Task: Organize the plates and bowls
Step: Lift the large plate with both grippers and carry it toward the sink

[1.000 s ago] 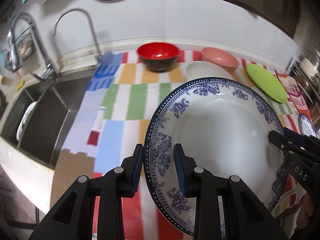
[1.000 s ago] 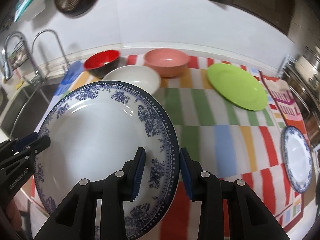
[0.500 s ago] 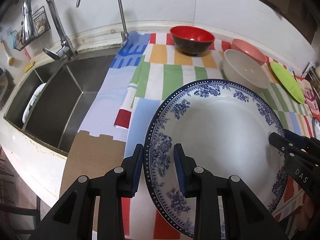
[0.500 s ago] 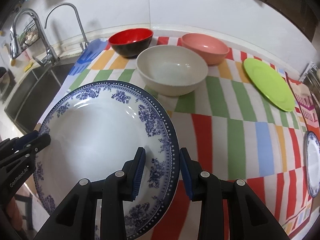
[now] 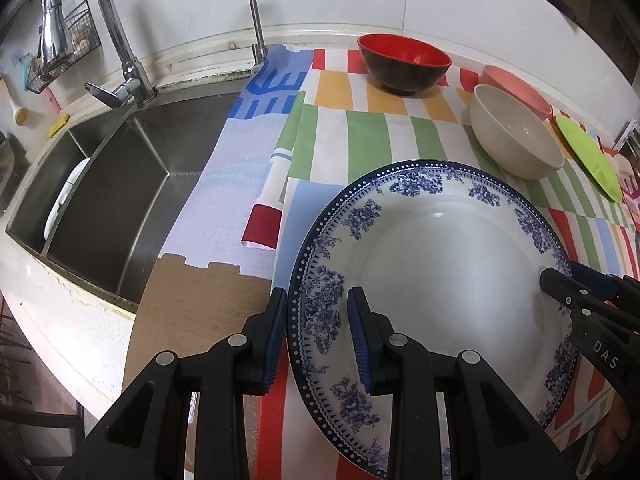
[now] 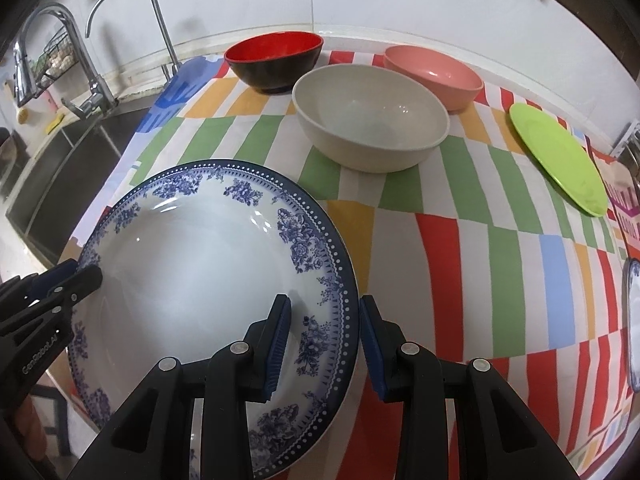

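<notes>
Two grippers hold one blue-and-white floral plate (image 5: 436, 264) between them. The left gripper (image 5: 318, 334) is clamped on the plate's left rim at the bottom centre of its own view, one blue pad under the rim and one on the plate's face. The right gripper (image 6: 324, 346) grips the opposite rim the same way, low in its own view. Each gripper also shows at the far edge of the other's picture, pinching the plate.

Compared with a second ago, the grip looks unchanged, and the plate sits in the same place in each frame. The background has shifted instead. In the left view the striped cloth (image 5: 372, 140) and the steel sink (image 5: 120, 184) now fill much more of the picture, and both taps have risen to the upper left. The red-and-black bowl (image 5: 404, 64) has moved from top centre to the upper right. The cream bowl (image 6: 370, 118) looks far larger in the right view and lies just beyond the plate's far rim. The pink bowl (image 6: 434, 76) sits behind it. The green plate (image 6: 560, 156) lies at the right edge, and a second blue-patterned plate (image 6: 634, 320) is cut off by the frame's right side.
</notes>
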The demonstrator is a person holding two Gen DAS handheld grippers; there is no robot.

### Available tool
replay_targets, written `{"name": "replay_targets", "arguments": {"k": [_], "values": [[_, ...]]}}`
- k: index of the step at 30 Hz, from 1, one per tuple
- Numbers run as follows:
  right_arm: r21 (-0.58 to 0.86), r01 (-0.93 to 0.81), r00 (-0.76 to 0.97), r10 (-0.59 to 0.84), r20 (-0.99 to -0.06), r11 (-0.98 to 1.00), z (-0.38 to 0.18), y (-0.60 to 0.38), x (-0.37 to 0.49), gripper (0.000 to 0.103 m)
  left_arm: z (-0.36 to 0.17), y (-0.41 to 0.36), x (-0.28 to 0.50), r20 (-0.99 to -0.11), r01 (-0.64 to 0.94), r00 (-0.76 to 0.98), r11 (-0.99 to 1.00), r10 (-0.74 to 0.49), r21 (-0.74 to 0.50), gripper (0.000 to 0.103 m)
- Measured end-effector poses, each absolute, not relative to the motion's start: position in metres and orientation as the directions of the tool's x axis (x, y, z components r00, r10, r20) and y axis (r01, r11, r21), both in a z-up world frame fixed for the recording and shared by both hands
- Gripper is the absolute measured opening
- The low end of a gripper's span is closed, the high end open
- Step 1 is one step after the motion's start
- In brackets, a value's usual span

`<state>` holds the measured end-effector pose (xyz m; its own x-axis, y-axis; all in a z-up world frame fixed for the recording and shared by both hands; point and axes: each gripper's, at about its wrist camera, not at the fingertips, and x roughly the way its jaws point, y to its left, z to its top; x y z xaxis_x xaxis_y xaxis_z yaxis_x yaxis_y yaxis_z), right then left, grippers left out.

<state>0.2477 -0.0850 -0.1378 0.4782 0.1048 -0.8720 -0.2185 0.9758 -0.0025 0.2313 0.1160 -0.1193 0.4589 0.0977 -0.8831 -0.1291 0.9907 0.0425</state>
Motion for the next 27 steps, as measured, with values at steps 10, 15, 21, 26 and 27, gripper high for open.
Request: {"name": "replay_targets", "arguments": {"k": [10,15,21,26,27], "values": [[0.003,-0.199,0.445,0.094,-0.891,0.980,-0.151,-0.083,0.249,0.036,-0.132,0.118,0.235,-0.899,-0.111,0.429,0.993,0.089,0.046,0.031],[0.003,-0.192,0.435,0.088,-0.896,0.981,-0.155,-0.082,0.249,0.036,-0.136,0.119,0.236,-0.906,-0.099,0.415,0.994,0.079,0.041,0.031],[-0.002,-0.182,0.437,0.079,-0.896,0.983,-0.157,-0.080,0.249,0.037,-0.136,0.120,0.237,-0.908,-0.081,0.416,0.996,0.053,0.021,0.040],[0.015,-0.154,0.445,0.082,-0.892,0.988,-0.151,-0.085,0.246,0.041,-0.123,0.116,0.236,-0.887,-0.061,0.457,0.997,0.065,0.042,0.058],[0.013,-0.147,0.454,0.079,-0.888,0.989,-0.149,-0.086,0.245,0.043,-0.119,0.115,0.236,-0.882,-0.056,0.467,0.997,0.066,0.045,0.063]]}}
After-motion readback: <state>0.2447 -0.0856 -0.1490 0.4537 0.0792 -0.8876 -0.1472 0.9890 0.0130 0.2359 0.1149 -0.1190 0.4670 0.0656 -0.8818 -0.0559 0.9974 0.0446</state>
